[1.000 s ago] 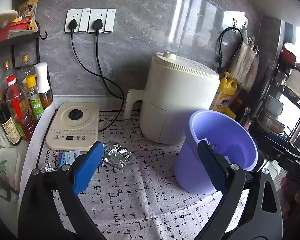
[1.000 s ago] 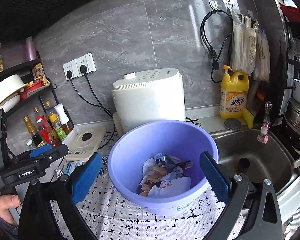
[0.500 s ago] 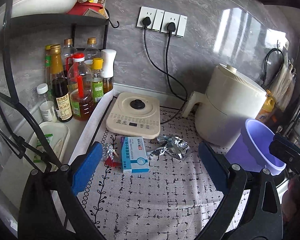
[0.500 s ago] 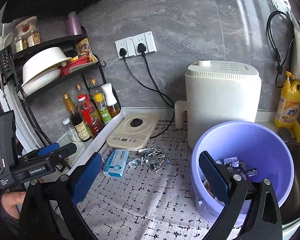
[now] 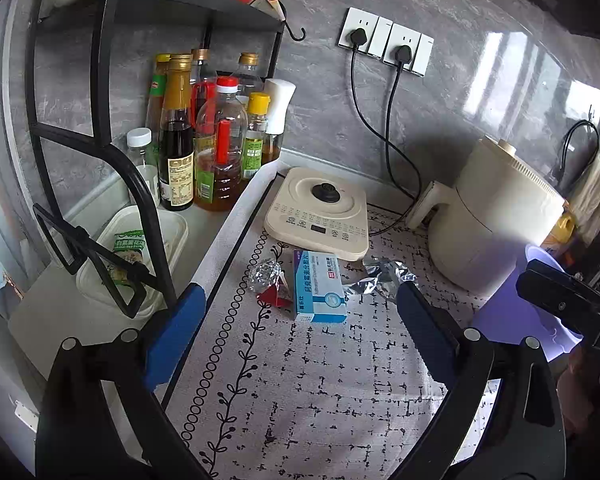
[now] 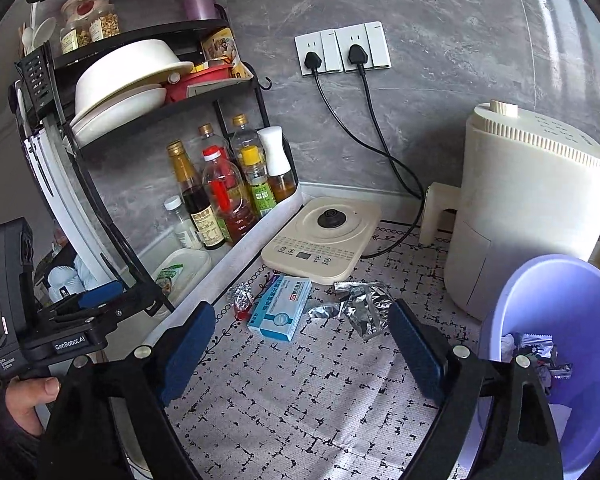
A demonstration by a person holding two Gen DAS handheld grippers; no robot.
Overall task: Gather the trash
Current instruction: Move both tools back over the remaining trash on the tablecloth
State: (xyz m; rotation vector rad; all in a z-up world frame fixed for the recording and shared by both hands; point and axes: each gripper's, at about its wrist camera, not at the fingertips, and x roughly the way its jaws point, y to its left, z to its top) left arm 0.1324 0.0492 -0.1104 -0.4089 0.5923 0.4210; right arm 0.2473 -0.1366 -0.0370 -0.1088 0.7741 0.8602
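Observation:
A blue and white medicine box [image 5: 319, 288] [image 6: 281, 307] lies on the patterned mat, with a crumpled foil ball [image 5: 265, 274] [image 6: 239, 294] and a red scrap [image 5: 272, 295] at its left and a crumpled foil wrapper [image 5: 384, 278] [image 6: 364, 304] at its right. The purple bin [image 6: 548, 344] [image 5: 540, 312] holding trash stands at the right. My left gripper [image 5: 298, 340] is open and empty, above the mat just short of the box. My right gripper [image 6: 298, 354] is open and empty, near the box and wrapper.
A cream induction cooker [image 5: 320, 212] sits behind the trash. A white air fryer [image 6: 532, 208] stands at the right, both plugged into wall sockets [image 6: 342, 52]. A black rack [image 6: 148, 92] with bowls and several sauce bottles [image 5: 216, 148] stands at the left.
Both grippers have swung left, away from the purple bin and toward the trash on the mat. The box and foil now lie between the fingers in both views. Both stay open.

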